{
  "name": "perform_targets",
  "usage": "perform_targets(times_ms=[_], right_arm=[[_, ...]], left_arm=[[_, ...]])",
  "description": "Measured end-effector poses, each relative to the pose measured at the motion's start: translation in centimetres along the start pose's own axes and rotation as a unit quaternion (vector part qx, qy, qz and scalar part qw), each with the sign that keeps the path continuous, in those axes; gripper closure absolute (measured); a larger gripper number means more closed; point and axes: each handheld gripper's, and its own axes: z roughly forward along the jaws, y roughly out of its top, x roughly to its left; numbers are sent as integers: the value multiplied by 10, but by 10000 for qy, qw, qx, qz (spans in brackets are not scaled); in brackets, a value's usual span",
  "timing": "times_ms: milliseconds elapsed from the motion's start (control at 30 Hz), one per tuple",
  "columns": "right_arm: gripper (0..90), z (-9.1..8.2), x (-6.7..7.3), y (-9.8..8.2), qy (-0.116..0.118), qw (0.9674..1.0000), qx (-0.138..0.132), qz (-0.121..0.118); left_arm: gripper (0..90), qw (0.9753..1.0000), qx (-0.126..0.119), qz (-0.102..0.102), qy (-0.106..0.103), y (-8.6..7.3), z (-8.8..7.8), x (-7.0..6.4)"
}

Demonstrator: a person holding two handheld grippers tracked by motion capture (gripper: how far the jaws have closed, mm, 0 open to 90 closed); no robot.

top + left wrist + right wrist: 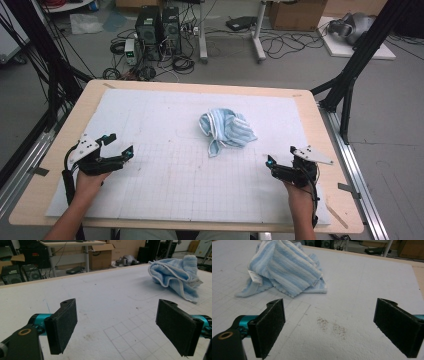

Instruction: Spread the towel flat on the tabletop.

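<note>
Blue-and-white striped terry, crumpled into a heap: the towel [226, 129] lies near the middle of the white gridded mat [165, 175] on the counter [60, 145], a little toward my right side and well apart from both of my tools. My left gripper [118, 144] hovers low over the mat's left part with its jaws spread wide and nothing between them; my right gripper [271, 161] sits at the mat's right part, jaws likewise spread and empty.

As I judge it, the step in hand is the reach toward the cloth to lay it out flat. To do it well, I want to pick edges, not bulk. From the right gripper view a white label [254, 277] pokes out at the towel's left flank, and a single flat layer trails out beneath the heap toward me; that thin layer is a better target than the thick folded hump on top. From the left gripper view the white piped hem [162, 283] curves along the near side, which gives my left jaws a clean line to pinch.

I should come in low, jaws nearly level with the mat, and close on one layer only, so the heap unrolls instead of lifting as a lump.
</note>
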Motion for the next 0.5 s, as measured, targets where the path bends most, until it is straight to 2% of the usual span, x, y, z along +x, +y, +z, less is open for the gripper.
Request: perform_targets(times_ms=[333,500], right_arm=[[93,2,-2,-1,78,10000,-3,61],[93,3,-3,-1,182,9997,29,184]], left_arm=[[178,10000,10,-42,27,-1,1,1],[179,10000,19,-39,11,-1,0,0]])
